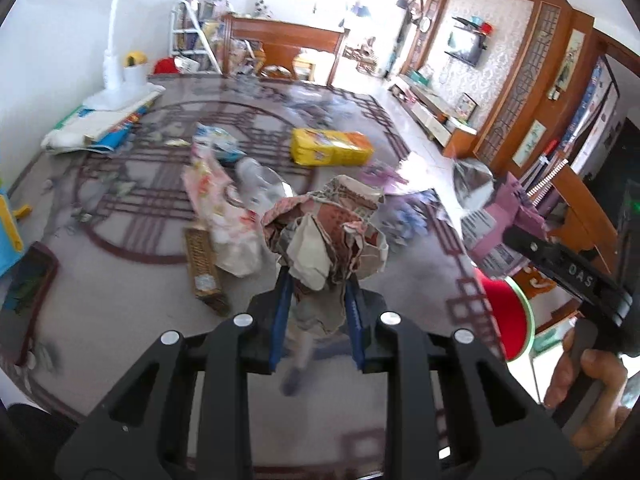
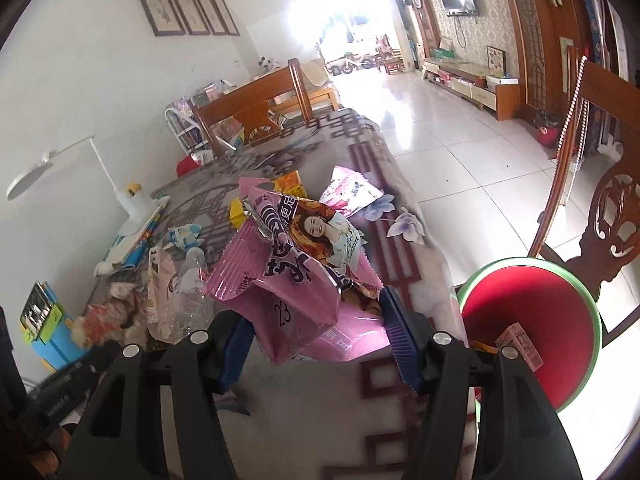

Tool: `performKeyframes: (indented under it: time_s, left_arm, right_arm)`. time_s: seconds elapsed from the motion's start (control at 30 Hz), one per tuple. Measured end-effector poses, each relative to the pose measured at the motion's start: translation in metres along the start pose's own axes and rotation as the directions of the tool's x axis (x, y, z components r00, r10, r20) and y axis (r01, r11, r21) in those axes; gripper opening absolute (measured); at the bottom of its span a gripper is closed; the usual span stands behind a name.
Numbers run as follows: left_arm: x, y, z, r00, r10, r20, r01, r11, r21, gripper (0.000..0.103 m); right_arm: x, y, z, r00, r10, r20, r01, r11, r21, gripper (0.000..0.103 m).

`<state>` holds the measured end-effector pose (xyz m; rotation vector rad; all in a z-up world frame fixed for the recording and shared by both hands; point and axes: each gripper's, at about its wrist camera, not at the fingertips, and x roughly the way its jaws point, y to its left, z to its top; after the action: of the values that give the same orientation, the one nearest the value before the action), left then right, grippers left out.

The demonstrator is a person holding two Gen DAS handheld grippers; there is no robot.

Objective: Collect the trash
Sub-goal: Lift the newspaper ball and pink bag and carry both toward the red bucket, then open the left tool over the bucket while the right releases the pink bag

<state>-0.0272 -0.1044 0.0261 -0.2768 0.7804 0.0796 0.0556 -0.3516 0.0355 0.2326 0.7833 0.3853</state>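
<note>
The left tool (image 1: 316,280) is pinching a crumpled paper wad (image 1: 326,236) tight between its blue pads, lifted over the counter (image 1: 132,276). The right tool (image 2: 316,332) is gripping a pink snack wrapper (image 2: 292,264), with the red bin (image 2: 532,320) sitting just right of it.

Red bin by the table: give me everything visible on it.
The red bin is round, open-topped, plastic-looking: red inside, pale green rim. It stands upright off the table's right edge, before a carved wooden chair. Inside lie a pink carton and something yellow. The left wrist view shows only a slice. Nothing grips it.
</note>
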Motion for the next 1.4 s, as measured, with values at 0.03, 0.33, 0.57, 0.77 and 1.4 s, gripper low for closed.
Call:
performKeyframes:
  time_s: [0.03, 0.33, 0.57, 0.77, 1.4]
  left_arm:
    - [0.002, -0.008, -0.003, 1.000, -0.008, -0.011, 0.008, 1.000, 0.013, 0.025]
    - [0.020, -0.042, -0.012, 0.996, -0.054, -0.069, 0.057, 0.997, 0.047, 0.025]
    - [0.037, -0.079, -0.018, 0.985, -0.120, -0.121, 0.130, 0.988, 0.078, 0.025]
    - [0.053, -0.120, -0.017, 0.969, -0.191, -0.159, 0.210, 0.971, 0.112, 0.025]
    - [0.107, -0.228, -0.018, 0.913, -0.306, -0.270, 0.366, 0.907, 0.209, 0.059]
  right_arm:
    - [-0.002, -0.003, 0.000, 1.000, 0.002, 0.003, -0.002, 1.000, 0.009, 0.058]
    - [-0.017, -0.025, 0.001, 1.000, -0.003, 0.028, 0.001, 0.997, 0.080, 0.059]
    - [-0.028, -0.055, 0.008, 0.996, -0.064, 0.064, 0.053, 0.984, 0.169, 0.059]
    - [-0.041, -0.100, 0.008, 0.984, -0.168, 0.066, 0.141, 0.944, 0.297, 0.059]
    - [-0.063, -0.181, -0.014, 0.942, -0.337, 0.009, 0.284, 0.809, 0.515, 0.070]
